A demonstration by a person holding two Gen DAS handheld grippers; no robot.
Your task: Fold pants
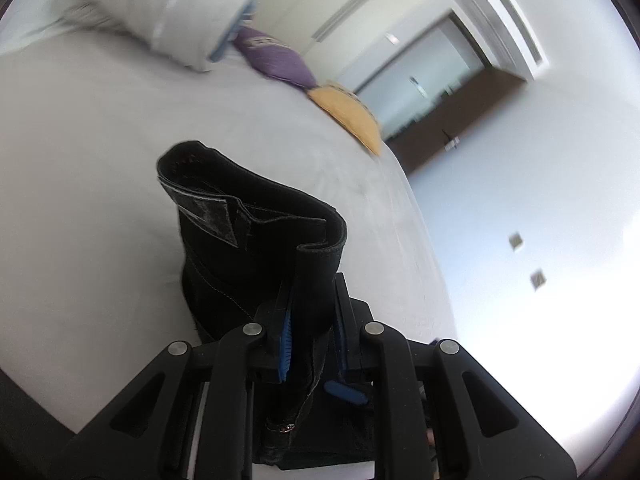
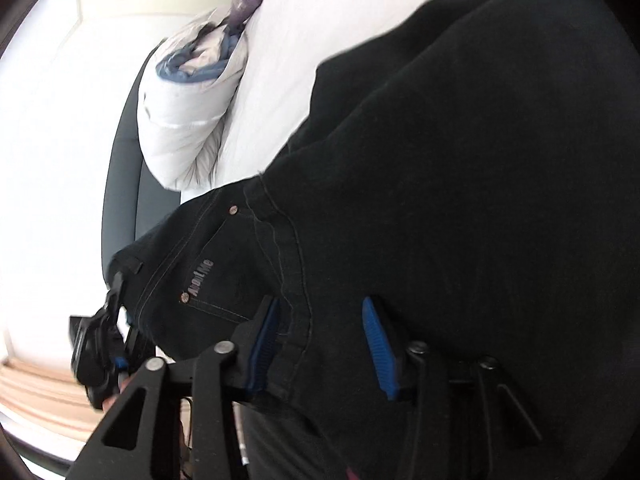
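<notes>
Black jeans [image 1: 256,240] were seen lifted off the white bed sheet [image 1: 80,160], waistband end raised and pointing away from the camera, fabric hanging down through the left gripper [image 1: 312,320], whose jaws were pinched on the waistband. A white duvet [image 1: 168,12], purple cushion [image 1: 276,60] and yellow cushion [image 1: 352,116] were noted behind. The right gripper [image 2: 324,340] was angled downward, jaws spread, denim draped between them, pads not pressing.

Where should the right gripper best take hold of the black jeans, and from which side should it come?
Probably the thick seamed edge beside the branded pocket, approached straight ahead along the fingers. The right gripper already straddles the black jeans there with jaws apart, and the stitched layers look firm. The left gripper pinches the waistband end.
</notes>
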